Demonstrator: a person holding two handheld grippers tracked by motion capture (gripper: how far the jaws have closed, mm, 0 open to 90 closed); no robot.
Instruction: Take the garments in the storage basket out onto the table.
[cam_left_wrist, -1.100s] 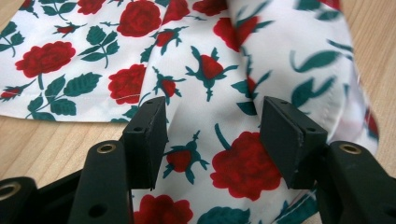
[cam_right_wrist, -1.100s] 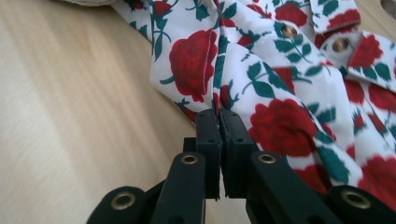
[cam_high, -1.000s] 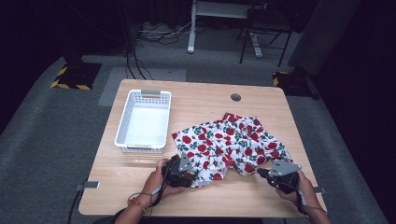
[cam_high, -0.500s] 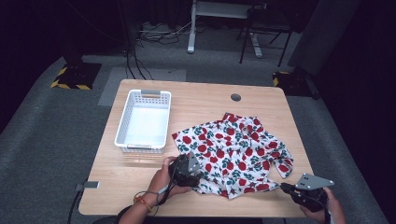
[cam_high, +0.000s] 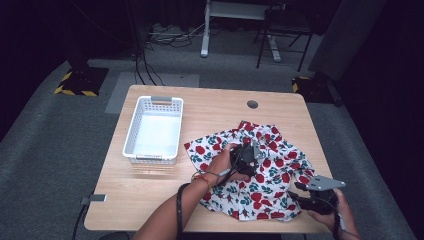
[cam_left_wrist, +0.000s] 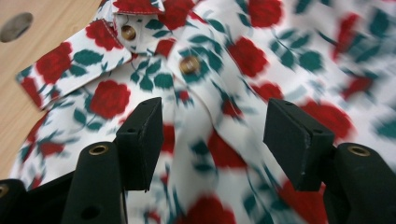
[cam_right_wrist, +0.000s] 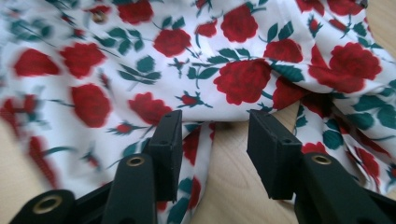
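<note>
A white shirt printed with red roses (cam_high: 265, 170) lies spread over the right half of the wooden table (cam_high: 150, 195). My left gripper (cam_high: 248, 156) hovers over the shirt's middle. In the left gripper view its jaws (cam_left_wrist: 215, 126) stand open above a raised fold, near two brown buttons (cam_left_wrist: 189, 65). My right gripper (cam_high: 299, 196) is at the shirt's front right corner. Its jaws (cam_right_wrist: 215, 137) have just been opening and stand open. The shirt's hem (cam_right_wrist: 198, 144) lies loose between them, beside the left jaw, with neither pad pressing on it.
A white plastic basket (cam_high: 131, 131) stands on the table's left half with nothing in it. A round cable hole (cam_high: 252, 104) sits near the far edge. The table's front edge runs close under the right hand (cam_high: 332, 215). Desk legs and cables stand on the floor beyond.
The left gripper has moved from the shirt's front edge to over its middle. The right gripper drew back to the front right and let go. The shirt lies more spread out.
</note>
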